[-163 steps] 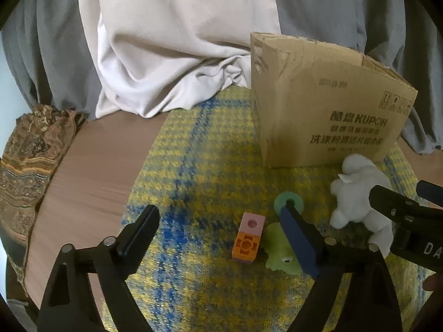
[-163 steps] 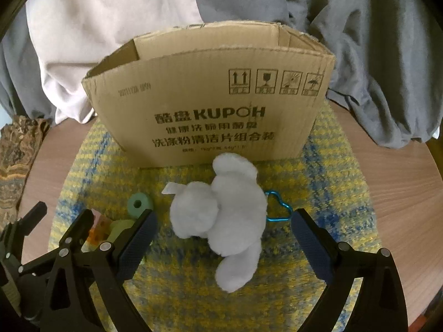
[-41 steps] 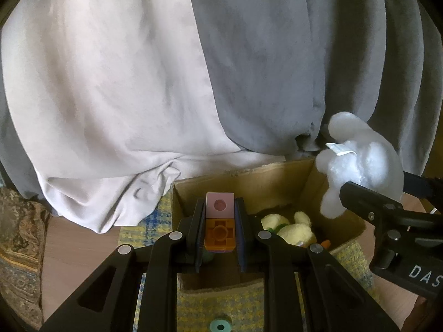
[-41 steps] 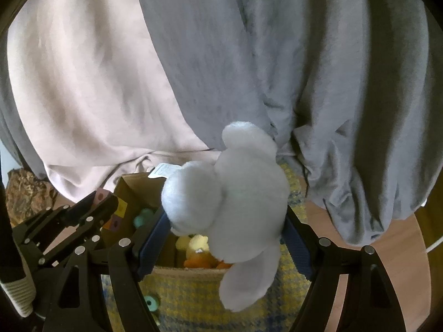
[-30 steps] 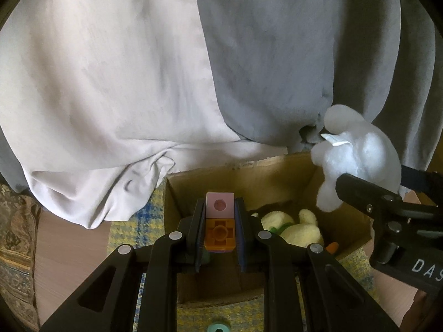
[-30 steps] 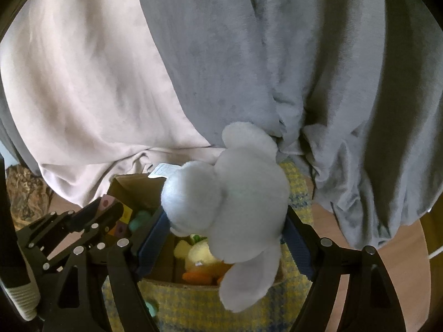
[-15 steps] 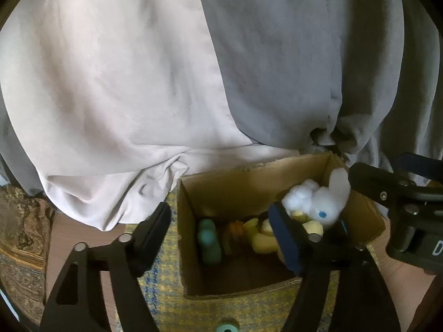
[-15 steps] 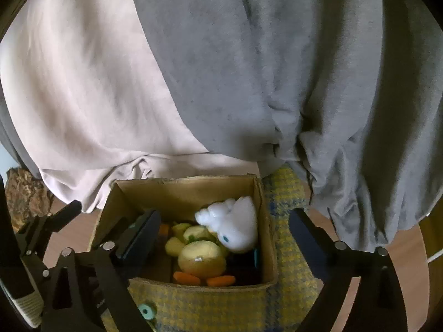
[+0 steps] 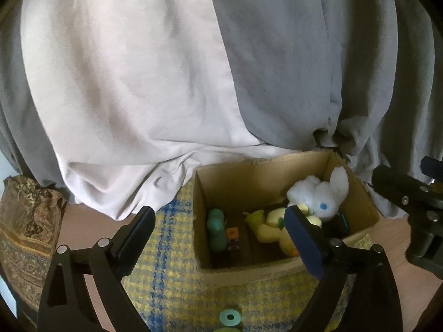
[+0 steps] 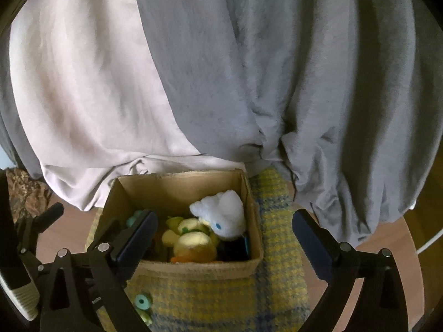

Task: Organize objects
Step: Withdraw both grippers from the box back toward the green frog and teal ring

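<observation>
Both claws hang above the near edge of the scene, pointing forward and slightly down toward the cardboard box (image 9: pixel 279 269), and each stands wide with nothing between its fingers. The left claw (image 9: pixel 221 238) frames the near left part of the box in its own view, its right finger crossing in front of the yellow plush duck (image 9: pixel 272 228); the right claw (image 10: pixel 225 238) spans the box from its near left corner to well past its right wall. The open box (image 10: pixel 193 268) sits on a yellow and blue checked cloth (image 10: pixel 277 249) spread over the wooden table (image 10: pixel 387 271). Inside, the white plush rabbit (image 10: pixel 225 214) lies against the far right wall, its blue eye showing, resting on the duck (image 10: pixel 193 244). On the left side of the box a teal toy (image 9: pixel 217 228) lies beside small orange and dark blocks (image 9: pixel 232 238). The rabbit (image 9: pixel 318 195) is below and beyond both claws, touched by neither. A teal ring (image 9: pixel 229 316) lies on the cloth outside the box, near its front wall and just under the left claw; in the right view the ring (image 10: pixel 142 301) shows beside a pale green toy (image 10: pixel 146 316). Grey and off-white drapes (image 9: pixel 193 69) hang behind the box, and a patterned brown fabric (image 9: pixel 27 235) lies at the far left of the table
</observation>
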Action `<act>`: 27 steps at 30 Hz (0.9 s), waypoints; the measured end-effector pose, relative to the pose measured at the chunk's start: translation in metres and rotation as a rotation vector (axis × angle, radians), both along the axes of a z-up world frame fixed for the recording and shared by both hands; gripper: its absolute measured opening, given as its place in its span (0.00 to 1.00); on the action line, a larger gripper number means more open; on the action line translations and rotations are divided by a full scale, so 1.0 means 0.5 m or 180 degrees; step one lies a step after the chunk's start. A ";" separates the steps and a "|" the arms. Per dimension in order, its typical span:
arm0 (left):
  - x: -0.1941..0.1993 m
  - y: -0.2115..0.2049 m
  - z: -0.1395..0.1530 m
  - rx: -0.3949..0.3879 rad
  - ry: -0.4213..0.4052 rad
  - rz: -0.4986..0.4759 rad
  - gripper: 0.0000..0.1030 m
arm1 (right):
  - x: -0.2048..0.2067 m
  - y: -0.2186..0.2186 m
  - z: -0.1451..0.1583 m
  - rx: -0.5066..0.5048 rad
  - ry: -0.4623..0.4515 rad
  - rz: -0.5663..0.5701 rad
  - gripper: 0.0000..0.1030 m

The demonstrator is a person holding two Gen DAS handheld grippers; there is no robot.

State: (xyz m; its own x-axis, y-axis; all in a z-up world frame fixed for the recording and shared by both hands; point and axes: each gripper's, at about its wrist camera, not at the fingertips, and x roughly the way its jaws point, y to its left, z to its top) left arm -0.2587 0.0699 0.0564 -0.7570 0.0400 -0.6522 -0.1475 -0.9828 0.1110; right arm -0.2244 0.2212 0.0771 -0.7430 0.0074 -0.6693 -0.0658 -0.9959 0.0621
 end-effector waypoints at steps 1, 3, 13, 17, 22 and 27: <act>0.007 -0.003 -0.002 0.0000 0.0004 0.0020 0.94 | 0.011 0.000 0.000 0.0007 0.0021 -0.0015 0.97; 0.019 -0.009 -0.004 0.0026 -0.0002 0.0044 0.95 | 0.027 -0.001 0.000 0.0012 0.0051 -0.0027 0.97; 0.088 -0.025 -0.020 0.0069 0.0075 0.0083 0.99 | 0.100 -0.002 -0.017 0.0038 0.0116 -0.0065 0.99; 0.110 -0.029 -0.031 0.0104 0.0071 0.0083 0.99 | 0.118 0.002 -0.034 -0.0011 0.0091 -0.0081 0.99; 0.133 -0.033 -0.050 0.0095 0.0066 0.0087 0.99 | 0.145 0.005 -0.056 -0.0057 0.0089 -0.0105 0.99; 0.156 -0.046 -0.071 0.0142 0.0035 0.0116 0.99 | 0.171 0.009 -0.083 -0.0144 0.0051 -0.0136 0.99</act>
